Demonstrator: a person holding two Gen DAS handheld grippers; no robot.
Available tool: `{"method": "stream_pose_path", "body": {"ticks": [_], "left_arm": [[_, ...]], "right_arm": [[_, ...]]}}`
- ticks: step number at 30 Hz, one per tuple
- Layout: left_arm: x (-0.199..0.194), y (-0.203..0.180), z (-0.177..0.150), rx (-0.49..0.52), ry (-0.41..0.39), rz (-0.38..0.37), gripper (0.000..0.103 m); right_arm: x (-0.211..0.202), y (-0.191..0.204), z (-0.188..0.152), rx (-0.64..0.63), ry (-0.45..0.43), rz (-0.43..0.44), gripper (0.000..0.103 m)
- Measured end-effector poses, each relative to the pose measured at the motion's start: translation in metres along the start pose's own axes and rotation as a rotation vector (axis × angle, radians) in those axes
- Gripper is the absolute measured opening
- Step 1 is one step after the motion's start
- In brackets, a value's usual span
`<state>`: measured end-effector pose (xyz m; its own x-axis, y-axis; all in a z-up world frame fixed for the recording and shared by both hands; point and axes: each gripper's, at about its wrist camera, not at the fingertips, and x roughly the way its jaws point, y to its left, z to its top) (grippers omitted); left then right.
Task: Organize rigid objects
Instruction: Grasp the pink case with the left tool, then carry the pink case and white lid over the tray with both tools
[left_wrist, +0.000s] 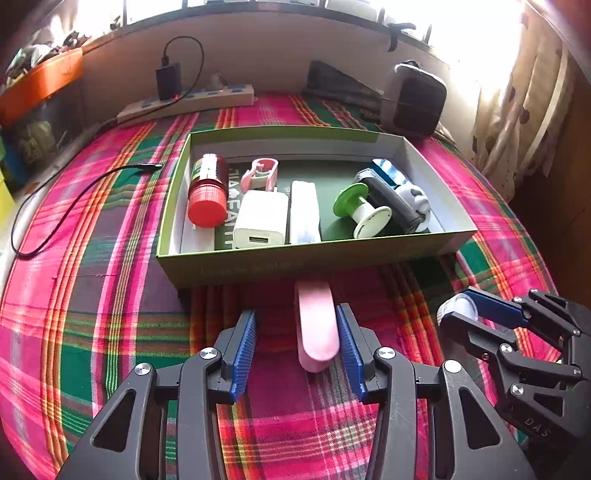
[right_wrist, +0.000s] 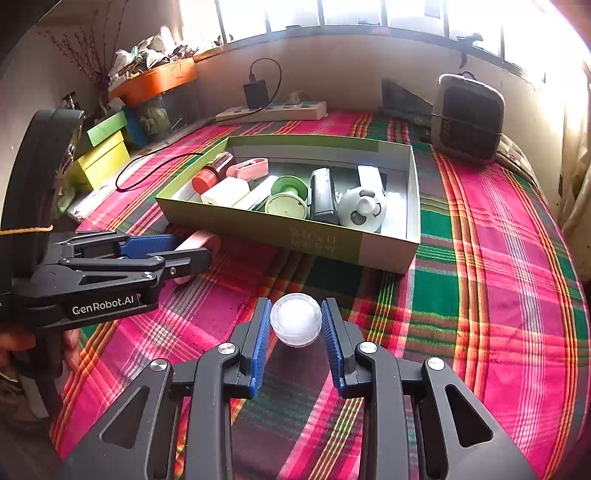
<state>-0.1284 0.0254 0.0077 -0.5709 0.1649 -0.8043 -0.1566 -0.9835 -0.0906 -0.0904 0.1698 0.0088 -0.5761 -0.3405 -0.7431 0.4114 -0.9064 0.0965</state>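
Left tongs (left_wrist: 297, 345) straddle a pink bar (left_wrist: 317, 326) before the box (left_wrist: 295, 258).

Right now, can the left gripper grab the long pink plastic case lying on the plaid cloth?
Probably yes. The left gripper is open, and the long pink plastic case already lies between its blue pads, close against one. Nothing blocks it; the green cardboard box sits beyond the case's far end.

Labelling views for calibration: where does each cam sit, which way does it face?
Left wrist: on the left gripper, angled down at the pink bar between its open fingers; right gripper alongside.
Right wrist: on the right gripper, angled down, shut on the white ball; left gripper and a hand show.
Shared: green box, plaid cloth.
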Motion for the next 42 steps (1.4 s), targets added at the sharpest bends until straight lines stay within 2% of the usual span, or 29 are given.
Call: {"method": "stream_pose_path", "body": {"ticks": [4, 11, 13, 24, 42], "left_arm": [[0.0020, -0.0039, 0.0001, 0.033, -0.009, 0.032, 0.042], [0.0023, -0.0030, -0.0003, 0.047, -0.022, 0.035, 0.041], [0.0024, -0.0039, -0.0001, 0.051, -0.024, 0.041, 0.034], [0.0009, -0.0033, -0.0019, 0.062, -0.048, 0.044, 0.017], [-0.0001, -0.0032, -0.0039, 0.068, -0.056, 0.041, 0.017]], "right_arm": [[0.0025, -0.0001, 0.0010, -0.008, 0.004, 0.000, 0.029], [0.0053, -0.0024, 0.0002, -0.005, 0.009, -0.004, 0.029], [0.0059, -0.0025, 0.0001, -0.003, 0.012, -0.005, 0.029], [0.0057, -0.0040, 0.0005, 0.006, 0.009, -0.003, 0.029], [0.0061, -0.0072, -0.0002, 0.024, 0.013, -0.002, 0.029]]}}
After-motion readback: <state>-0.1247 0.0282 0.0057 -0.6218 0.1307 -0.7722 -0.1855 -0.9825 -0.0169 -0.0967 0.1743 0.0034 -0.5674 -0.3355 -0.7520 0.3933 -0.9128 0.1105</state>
